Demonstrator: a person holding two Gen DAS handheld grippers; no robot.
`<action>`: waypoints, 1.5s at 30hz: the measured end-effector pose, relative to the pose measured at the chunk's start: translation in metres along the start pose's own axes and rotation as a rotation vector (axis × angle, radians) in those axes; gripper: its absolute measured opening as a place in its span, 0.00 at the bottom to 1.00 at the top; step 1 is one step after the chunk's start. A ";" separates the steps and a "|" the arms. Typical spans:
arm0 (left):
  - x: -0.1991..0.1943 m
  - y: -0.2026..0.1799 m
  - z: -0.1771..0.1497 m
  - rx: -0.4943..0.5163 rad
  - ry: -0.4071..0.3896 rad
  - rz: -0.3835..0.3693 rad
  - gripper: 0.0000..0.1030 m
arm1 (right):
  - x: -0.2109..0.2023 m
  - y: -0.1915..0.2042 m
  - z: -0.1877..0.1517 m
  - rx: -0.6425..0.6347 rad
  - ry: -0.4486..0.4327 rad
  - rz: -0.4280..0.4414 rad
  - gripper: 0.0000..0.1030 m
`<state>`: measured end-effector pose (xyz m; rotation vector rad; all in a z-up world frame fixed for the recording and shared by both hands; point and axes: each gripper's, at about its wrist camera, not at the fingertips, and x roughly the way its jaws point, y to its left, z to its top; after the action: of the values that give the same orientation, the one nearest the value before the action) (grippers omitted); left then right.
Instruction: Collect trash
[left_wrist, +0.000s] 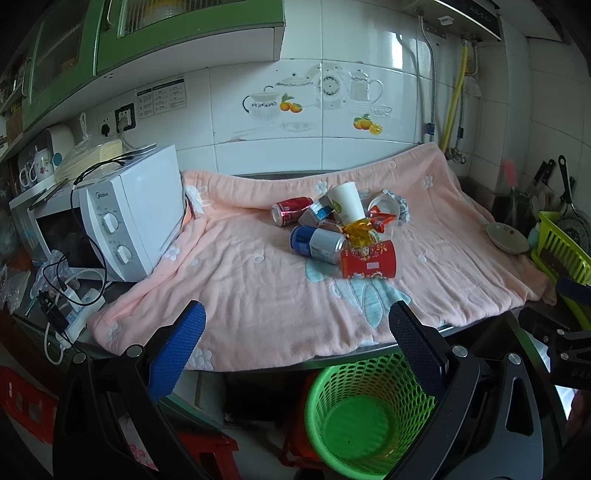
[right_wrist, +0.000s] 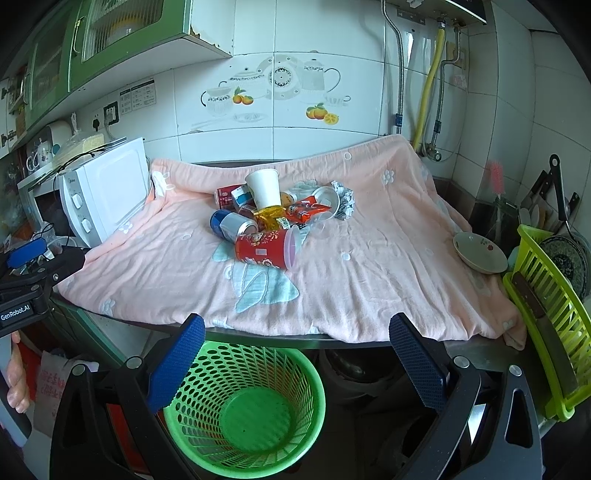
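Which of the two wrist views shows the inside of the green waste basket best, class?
The right wrist view: the green waste basket sits between the open jaws, its rim, mesh wall and empty floor mostly clear. In the left wrist view the same basket is partly hidden behind one finger, though its floor still shows.

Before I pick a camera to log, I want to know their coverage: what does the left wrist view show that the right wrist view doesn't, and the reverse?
Only the left wrist view shows the power strip and its cables beside the microwave.

Only the right wrist view shows the dish rack nearly whole, with the plate behind it.

Both show the trash pile on the pink blanket, the green basket below the counter edge, the bowl, and an open, empty hand-held gripper.
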<state>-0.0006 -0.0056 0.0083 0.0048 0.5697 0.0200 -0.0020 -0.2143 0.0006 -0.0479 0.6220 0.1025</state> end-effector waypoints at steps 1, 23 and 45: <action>-0.001 0.000 0.003 -0.002 0.000 0.000 0.95 | 0.000 -0.001 0.000 0.004 -0.001 0.003 0.94; 0.014 -0.004 0.010 -0.001 0.010 0.016 0.95 | 0.014 0.002 0.003 -0.049 -0.013 -0.017 0.94; 0.063 0.015 0.028 0.005 0.041 0.057 0.95 | 0.093 0.009 0.036 -0.085 0.111 0.113 0.94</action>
<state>0.0671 0.0106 -0.0017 0.0257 0.6109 0.0747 0.0926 -0.1954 -0.0248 -0.1015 0.7311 0.2365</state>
